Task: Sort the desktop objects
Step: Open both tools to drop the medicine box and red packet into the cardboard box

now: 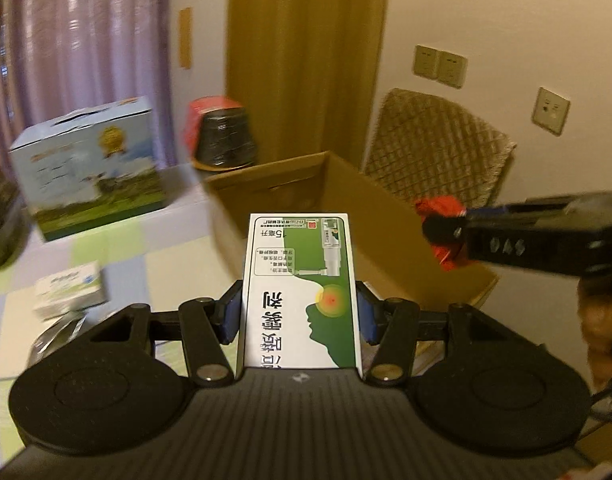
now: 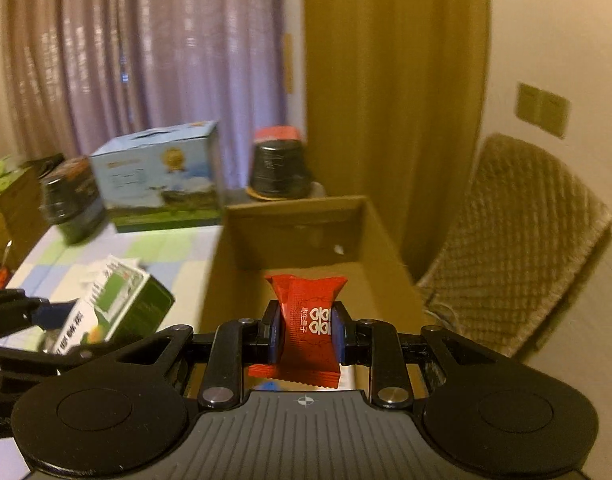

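Medicine carton (image 1: 300,292), white and green, sits pinched across its narrow sides in the left gripper (image 1: 300,312), held in the air just short of the open cardboard box (image 1: 386,216) at its twelve o'clock; it looks light and stiff, though thin walls would probably dent under a hard squeeze. Red candy wrapper (image 2: 310,328), clamped at its middle by the right gripper (image 2: 308,330) over the same box, seems soft, crinkly and slippery, so a mid-body hold suits it.
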Motion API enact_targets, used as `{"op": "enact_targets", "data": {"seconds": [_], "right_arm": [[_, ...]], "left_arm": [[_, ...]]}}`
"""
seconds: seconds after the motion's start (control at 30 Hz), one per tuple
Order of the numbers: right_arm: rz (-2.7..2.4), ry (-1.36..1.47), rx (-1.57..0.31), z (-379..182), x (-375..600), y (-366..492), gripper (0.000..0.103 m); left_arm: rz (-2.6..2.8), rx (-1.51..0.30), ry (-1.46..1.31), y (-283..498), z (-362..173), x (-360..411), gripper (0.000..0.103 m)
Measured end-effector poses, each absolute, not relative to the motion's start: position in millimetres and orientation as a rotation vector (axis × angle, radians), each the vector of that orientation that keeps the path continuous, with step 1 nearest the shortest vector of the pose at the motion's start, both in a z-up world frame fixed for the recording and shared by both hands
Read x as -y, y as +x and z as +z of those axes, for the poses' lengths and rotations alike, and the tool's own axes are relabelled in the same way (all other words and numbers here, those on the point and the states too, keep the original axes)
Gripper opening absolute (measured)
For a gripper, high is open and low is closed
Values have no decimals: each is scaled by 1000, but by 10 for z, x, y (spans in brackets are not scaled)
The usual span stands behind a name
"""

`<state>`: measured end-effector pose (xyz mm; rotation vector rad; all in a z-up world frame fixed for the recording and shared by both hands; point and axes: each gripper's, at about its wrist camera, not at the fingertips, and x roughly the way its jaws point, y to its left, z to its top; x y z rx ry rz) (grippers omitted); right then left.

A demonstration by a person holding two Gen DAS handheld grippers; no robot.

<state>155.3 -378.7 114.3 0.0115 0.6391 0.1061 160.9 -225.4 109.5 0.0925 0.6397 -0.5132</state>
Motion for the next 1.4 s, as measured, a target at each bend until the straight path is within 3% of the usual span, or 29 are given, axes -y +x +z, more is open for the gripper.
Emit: {"op": "enact_targets", "data": {"seconds": [0.47, 0.97, 1.13, 1.4], "right_arm": [[92, 51, -689, 877, 4228, 1822, 23], [139, 93, -729, 748, 4127, 1930, 23], [148, 115, -716, 768, 4072, 1936, 40], [143, 117, -697, 883, 3969, 1854, 49]], "left_arm": [[-533, -701, 64, 2014, 822, 2796, 51], [-471, -687, 54, 2078, 846, 2432, 56], [-455, -683, 83, 2015, 842, 2252, 56], [-407, -687, 106, 1889, 828, 1824, 56]]}}
